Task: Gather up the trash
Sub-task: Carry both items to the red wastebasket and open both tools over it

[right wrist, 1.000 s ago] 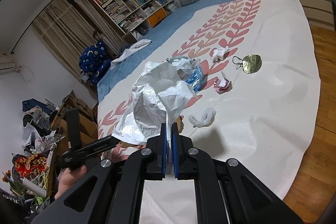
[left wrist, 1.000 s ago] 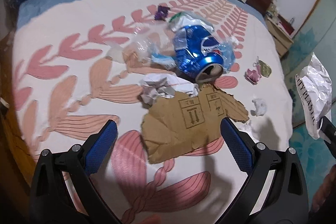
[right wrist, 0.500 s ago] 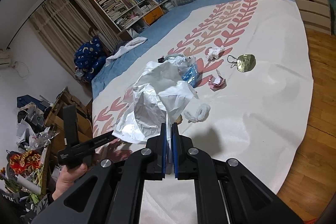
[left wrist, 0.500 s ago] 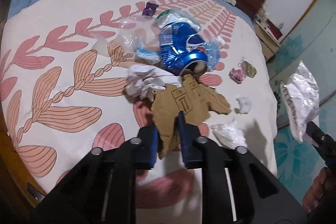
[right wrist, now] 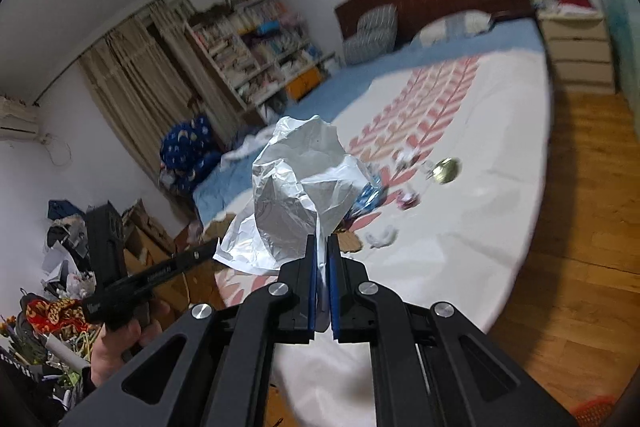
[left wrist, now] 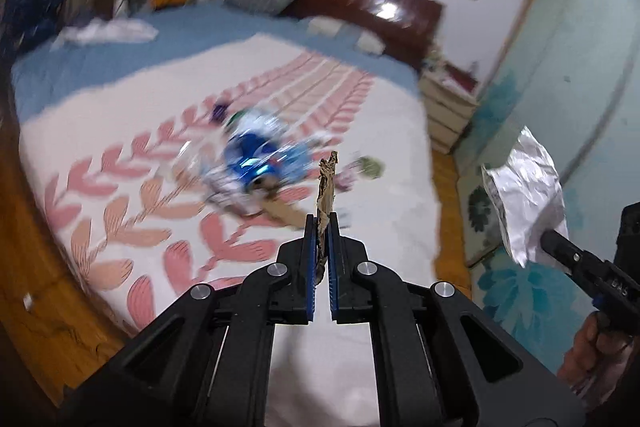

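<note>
The left gripper [left wrist: 322, 223] is pinched shut on a torn piece of brown cardboard [left wrist: 327, 183], seen edge-on, which stands up from between the blue pads and is lifted clear of the bed [left wrist: 384, 131]. Cardboard like this looks light and fairly stiff, so a bite on one edge should carry it, though the ragged edge may bend or tear if it is swung hard. The right gripper [right wrist: 322, 251] is pressed together on the lower edge of a crumpled white plastic bag [right wrist: 296, 187], held up over the near side of the bed, to the right of the cardboard in the left wrist view. The bag is thin, limp and slippery; held by one edge it hangs rather than gapes, so its mouth may need spreading before anything drops in. More trash lies mid-bed, far beyond the cardboard: a crushed blue can [left wrist: 256, 163] among clear wrappers, blurred here, which is probably light with hard sharp folds and best taken across its flattened body, and a small white tissue wad [right wrist: 382, 237], soft enough to pinch anywhere.
</note>
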Available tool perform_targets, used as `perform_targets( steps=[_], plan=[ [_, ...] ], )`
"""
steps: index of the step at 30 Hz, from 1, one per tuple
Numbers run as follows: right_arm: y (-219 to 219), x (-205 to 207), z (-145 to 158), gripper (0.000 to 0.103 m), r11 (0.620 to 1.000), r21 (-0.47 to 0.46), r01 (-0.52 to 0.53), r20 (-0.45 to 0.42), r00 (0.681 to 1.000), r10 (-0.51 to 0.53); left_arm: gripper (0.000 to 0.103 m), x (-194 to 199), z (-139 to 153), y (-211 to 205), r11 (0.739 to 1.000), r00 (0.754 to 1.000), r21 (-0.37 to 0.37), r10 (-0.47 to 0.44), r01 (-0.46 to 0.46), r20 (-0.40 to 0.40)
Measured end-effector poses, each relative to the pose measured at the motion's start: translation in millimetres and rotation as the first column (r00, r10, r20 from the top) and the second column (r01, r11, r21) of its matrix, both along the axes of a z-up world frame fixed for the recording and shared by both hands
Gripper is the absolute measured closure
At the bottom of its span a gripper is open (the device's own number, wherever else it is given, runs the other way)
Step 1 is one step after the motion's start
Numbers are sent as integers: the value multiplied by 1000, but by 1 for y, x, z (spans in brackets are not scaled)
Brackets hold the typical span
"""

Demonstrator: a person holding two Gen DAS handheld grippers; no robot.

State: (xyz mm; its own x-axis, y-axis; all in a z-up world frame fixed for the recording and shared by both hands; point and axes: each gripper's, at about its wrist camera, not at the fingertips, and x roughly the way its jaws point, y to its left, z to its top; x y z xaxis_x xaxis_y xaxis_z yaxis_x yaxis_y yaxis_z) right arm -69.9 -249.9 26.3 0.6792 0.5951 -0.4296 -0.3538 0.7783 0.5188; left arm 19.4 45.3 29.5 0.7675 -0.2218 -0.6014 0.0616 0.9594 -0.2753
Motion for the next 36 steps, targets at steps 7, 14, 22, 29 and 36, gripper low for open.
perform_targets(
  steps=[7, 14, 22, 29, 36],
  plan=[
    [-118, -127, 21, 97, 975, 32, 220, 26, 975, -221, 98, -42, 41, -138, 953, 952, 60, -300, 297, 53],
    [-213, -218, -26, 97, 841, -141, 522, -26, 848, -530, 98, -52, 8, -292, 780, 784, 85, -613, 620, -94],
    [-287, -244, -170, 97, 710, -267, 652, -352, 620, -701, 98, -46, -119, -431, 554, 541, 118, -708, 824, -454],
    [-294, -258, -261, 97, 703, -329, 630, -504, 512, -695, 98, -71, -197, -478, 432, 401, 97, -697, 897, -594],
    [-306, -239, -273, 92, 688, -355, 633, -514, 482, -709, 98, -77, -208, -486, 405, 387, 117, -689, 907, -612]
  ],
)
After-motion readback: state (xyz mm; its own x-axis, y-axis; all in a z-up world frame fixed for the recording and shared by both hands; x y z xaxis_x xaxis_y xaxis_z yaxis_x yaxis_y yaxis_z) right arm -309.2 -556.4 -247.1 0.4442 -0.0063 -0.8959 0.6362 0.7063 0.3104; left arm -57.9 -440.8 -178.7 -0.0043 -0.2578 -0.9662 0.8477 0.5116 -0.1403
